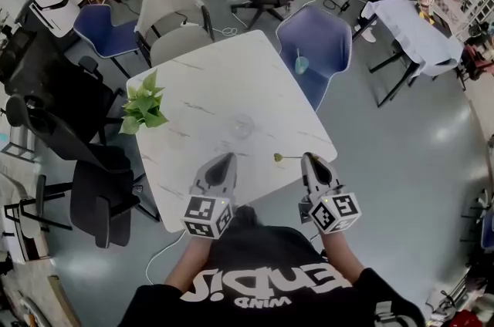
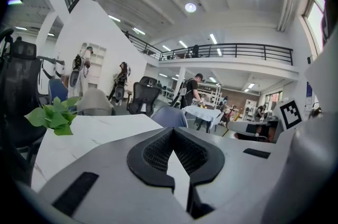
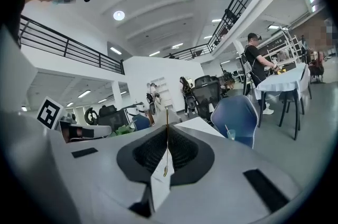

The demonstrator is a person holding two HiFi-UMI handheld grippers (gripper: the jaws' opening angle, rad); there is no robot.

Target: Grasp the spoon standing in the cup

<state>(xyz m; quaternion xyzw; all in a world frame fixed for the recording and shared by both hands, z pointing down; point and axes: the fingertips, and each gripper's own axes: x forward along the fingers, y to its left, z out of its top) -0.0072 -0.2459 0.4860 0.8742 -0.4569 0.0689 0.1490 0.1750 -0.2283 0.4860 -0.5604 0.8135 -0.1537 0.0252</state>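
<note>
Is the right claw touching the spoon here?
Touching. The right gripper view shows the spoon's thin handle pinched between the right claw's closed jaws.

The desk [image 1: 231, 79] is white with thin dark lines, like marble. It is square, and its corners are round. A small green plant [image 1: 143, 106] sits at its left edge, and some leaves hang out over the side. A clear glass cup [image 1: 243, 125] stands near the middle. It is hard to see because it is see-through. The plant and the cup are well apart. The desk stands on a shiny grey floor [image 1: 401, 163].

From the left gripper view, the desk [image 2: 100, 130] shows with the plant [image 2: 53, 117] on it.
</note>
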